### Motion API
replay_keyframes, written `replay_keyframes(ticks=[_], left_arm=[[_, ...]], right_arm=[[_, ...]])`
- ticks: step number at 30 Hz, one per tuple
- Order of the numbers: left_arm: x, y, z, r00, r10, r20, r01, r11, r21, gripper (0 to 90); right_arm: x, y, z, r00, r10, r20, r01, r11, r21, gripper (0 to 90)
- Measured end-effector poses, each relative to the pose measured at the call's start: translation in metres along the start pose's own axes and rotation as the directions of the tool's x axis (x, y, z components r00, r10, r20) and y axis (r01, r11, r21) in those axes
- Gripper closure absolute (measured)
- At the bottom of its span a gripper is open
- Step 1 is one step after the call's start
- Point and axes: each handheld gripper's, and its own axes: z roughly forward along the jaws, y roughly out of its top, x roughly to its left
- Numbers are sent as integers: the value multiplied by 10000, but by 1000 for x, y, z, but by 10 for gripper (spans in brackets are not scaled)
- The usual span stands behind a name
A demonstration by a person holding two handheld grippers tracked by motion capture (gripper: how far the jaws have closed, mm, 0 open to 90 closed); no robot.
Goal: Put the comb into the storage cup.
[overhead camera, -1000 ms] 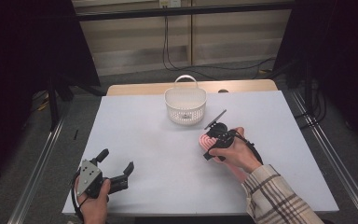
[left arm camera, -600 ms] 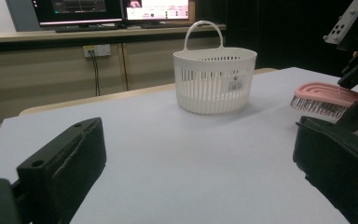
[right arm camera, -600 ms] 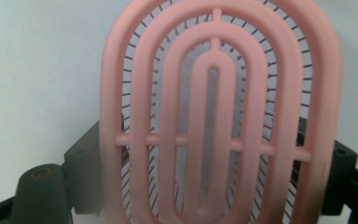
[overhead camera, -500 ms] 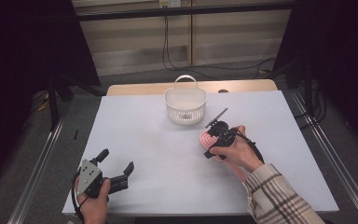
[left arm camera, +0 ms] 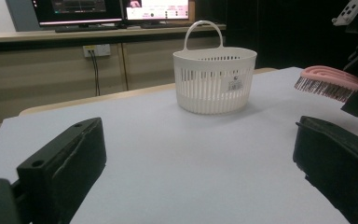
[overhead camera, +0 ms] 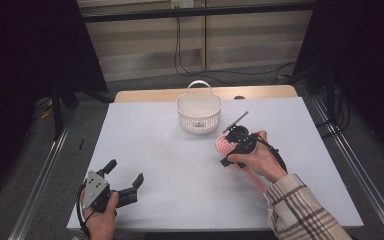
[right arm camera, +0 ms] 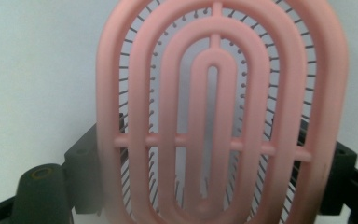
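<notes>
A pink hairbrush (overhead camera: 222, 145) with a slotted oval head is held a little above the white table (overhead camera: 170, 165), right of centre, bristles down. My right gripper (overhead camera: 230, 147) is shut on it. In the right gripper view the jaws press on both sides of the brush head (right arm camera: 219, 93). In the left gripper view the brush (left arm camera: 328, 81) hangs at the right edge. A white slotted basket (overhead camera: 198, 114) with a handle stands at the back centre, just beyond the brush. My left gripper (overhead camera: 125, 172) rests open at the front left, nothing between its jaws.
The basket (left arm camera: 214, 79) looks empty from the side. A wooden strip (overhead camera: 145, 95) runs along the table's far edge. Metal rails (overhead camera: 40, 170) flank the table, and cables hang behind it. Wide bare tabletop lies between the two grippers.
</notes>
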Motion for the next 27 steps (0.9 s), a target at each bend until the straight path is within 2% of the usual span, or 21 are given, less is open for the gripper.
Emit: replay_keyframes(ticks=[12, 20, 27], left_arm=[[0, 0, 0, 10000, 3, 0, -3, 10000, 2, 26], [0, 0, 0, 10000, -7, 9, 7, 10000, 14, 26], [0, 0, 0, 10000, -18, 13, 18, 10000, 14, 26]], right_arm=[[-3, 2, -12, 9999, 134, 44, -133, 9994, -316, 194], [-2, 4, -20, 9999, 12, 127, -3, 9974, -721, 193], [-3, 6, -25, 9999, -70, 92, 77, 9965, -837, 193]])
